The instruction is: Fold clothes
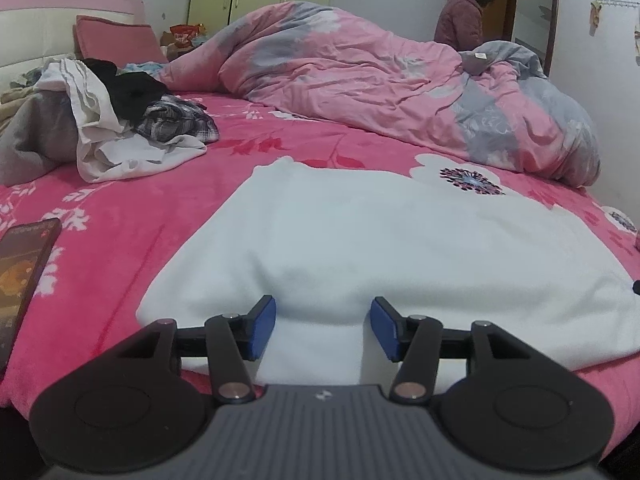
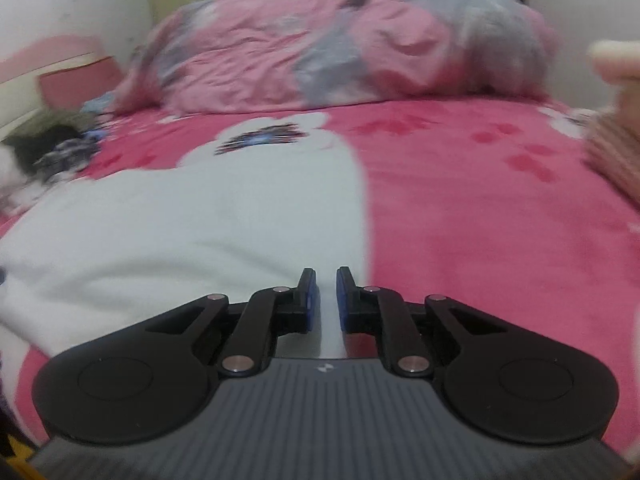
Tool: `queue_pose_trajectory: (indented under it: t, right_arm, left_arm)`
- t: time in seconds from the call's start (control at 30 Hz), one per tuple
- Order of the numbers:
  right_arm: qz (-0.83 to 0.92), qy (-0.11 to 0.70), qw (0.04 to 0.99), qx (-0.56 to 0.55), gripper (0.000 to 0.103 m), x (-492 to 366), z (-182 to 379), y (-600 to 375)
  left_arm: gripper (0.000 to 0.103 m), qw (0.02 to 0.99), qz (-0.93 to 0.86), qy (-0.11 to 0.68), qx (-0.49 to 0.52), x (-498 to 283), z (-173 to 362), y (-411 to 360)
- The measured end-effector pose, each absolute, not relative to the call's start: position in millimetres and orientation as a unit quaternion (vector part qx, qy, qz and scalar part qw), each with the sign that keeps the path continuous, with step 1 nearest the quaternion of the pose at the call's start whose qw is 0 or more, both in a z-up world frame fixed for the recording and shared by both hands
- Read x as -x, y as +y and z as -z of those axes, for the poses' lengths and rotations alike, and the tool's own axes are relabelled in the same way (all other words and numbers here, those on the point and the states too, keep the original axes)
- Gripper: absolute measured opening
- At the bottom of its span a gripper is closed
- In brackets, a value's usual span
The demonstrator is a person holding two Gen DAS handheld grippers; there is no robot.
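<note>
A white fleece garment (image 1: 360, 232) lies spread flat on the pink flowered bed cover (image 1: 120, 208). My left gripper (image 1: 323, 308) hovers at its near edge, open, the blue pads wide apart with a soft hump of white cloth between them, untouched. In the blurred right wrist view the same white garment (image 2: 200, 220) fills the left half. My right gripper (image 2: 327, 280) sits just inside its right edge, shut down to a thin slit. White cloth shows through the slit, and I cannot tell whether any is pinched.
A heap of unfolded clothes (image 1: 120, 112) lies far left, and a bunched pink and grey duvet (image 1: 360, 72) runs across the back. A phone (image 1: 24, 272) rests at the left edge. A person (image 1: 460, 16) stands by the far door. A knitted sleeve (image 2: 612, 152) enters from the right.
</note>
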State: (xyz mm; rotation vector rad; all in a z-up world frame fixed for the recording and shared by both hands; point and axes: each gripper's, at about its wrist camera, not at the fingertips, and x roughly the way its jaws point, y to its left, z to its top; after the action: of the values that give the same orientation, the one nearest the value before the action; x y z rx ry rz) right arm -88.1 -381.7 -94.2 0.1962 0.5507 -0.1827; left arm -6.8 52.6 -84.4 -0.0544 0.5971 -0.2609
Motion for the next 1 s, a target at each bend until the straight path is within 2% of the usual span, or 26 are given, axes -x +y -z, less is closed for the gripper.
queue_pose_trajectory:
  t: [0.2,0.4,0.43,0.47,0.63,0.73,0.8,0.87,0.93,1.0]
  right_arm:
    - [0.043,0.238,0.964,-0.115,0.011,48,82,-380]
    - [0.080,0.287,0.946,-0.130,0.006,8,101,-403]
    - [0.106,0.288,0.943,-0.127,0.002,10,96,-407]
    - [0.130,0.289,0.940,-0.125,0.009,12,90,-411]
    - [0.049,0.286,0.948,-0.132,0.009,-6,70,-394]
    - [0.014,0.319,0.936,-0.146,0.009,-45,81,-387]
    - [0.043,0.332,0.930,-0.151,0.005,-65,89,-400]
    - [0.096,0.323,0.926,-0.171,0.003,-69,89,-424]
    - [0.153,0.308,0.924,-0.166,0.010,-50,75,-435]
    - [0.131,0.288,0.931,-0.181,0.010,-17,63,-435]
  left_arm:
    - [0.056,0.947,0.126,0.295,0.018,9,85,52]
    - [0.057,0.947,0.136,0.291,0.023,8,87,56]
    - [0.057,0.947,0.138,0.291,0.022,8,87,57]
    - [0.057,0.946,0.140,0.290,0.020,8,87,57]
    - [0.058,0.946,0.146,0.289,0.020,7,88,58]
    - [0.059,0.946,0.145,0.290,0.022,8,88,60]
    - [0.059,0.945,0.146,0.290,0.026,9,89,62]
    - [0.059,0.945,0.147,0.291,0.030,9,88,65]
    - [0.059,0.944,0.150,0.291,0.036,9,89,67]
    - [0.060,0.944,0.152,0.291,0.040,7,90,68]
